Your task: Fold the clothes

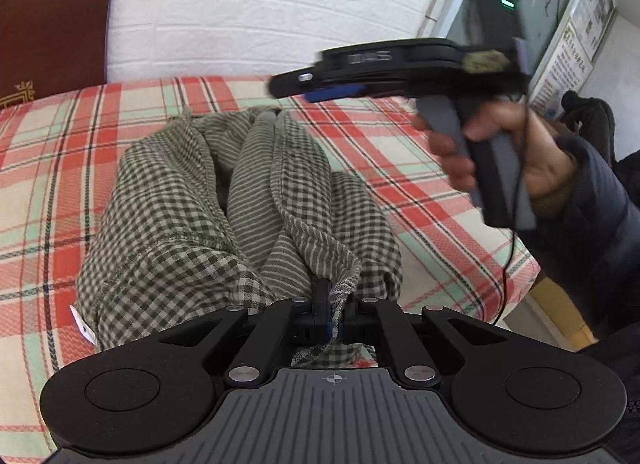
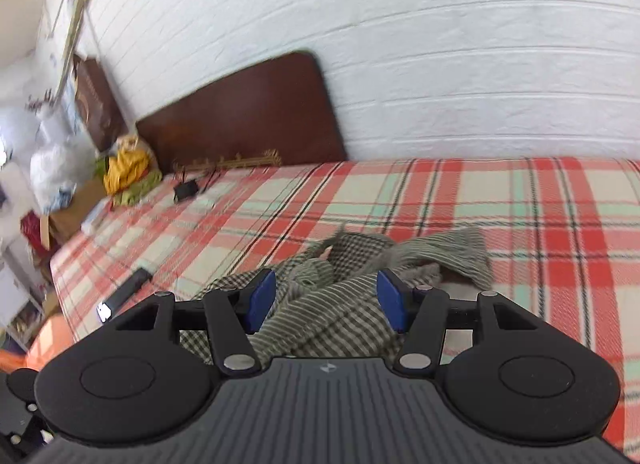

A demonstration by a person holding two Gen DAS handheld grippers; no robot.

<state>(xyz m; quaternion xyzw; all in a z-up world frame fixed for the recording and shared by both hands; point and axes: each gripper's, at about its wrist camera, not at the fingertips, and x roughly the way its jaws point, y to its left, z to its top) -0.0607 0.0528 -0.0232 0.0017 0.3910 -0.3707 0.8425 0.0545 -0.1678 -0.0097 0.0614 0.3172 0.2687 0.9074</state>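
The checked shirt [image 1: 224, 200] lay crumpled and unfolded mid-bed [image 1: 400, 152]; no fold showed yet, so nearly all the work remained. The left gripper [image 1: 329, 304] had its jaws clenched on the shirt's near edge. The right gripper [image 2: 326, 298] hovered, jaws released, gripping nothing.

Left gripper [image 1: 329, 306]: my jaws pinched tight (angled downward).
Right gripper [image 2: 326, 298]: my jaws parted, gripping nothing.
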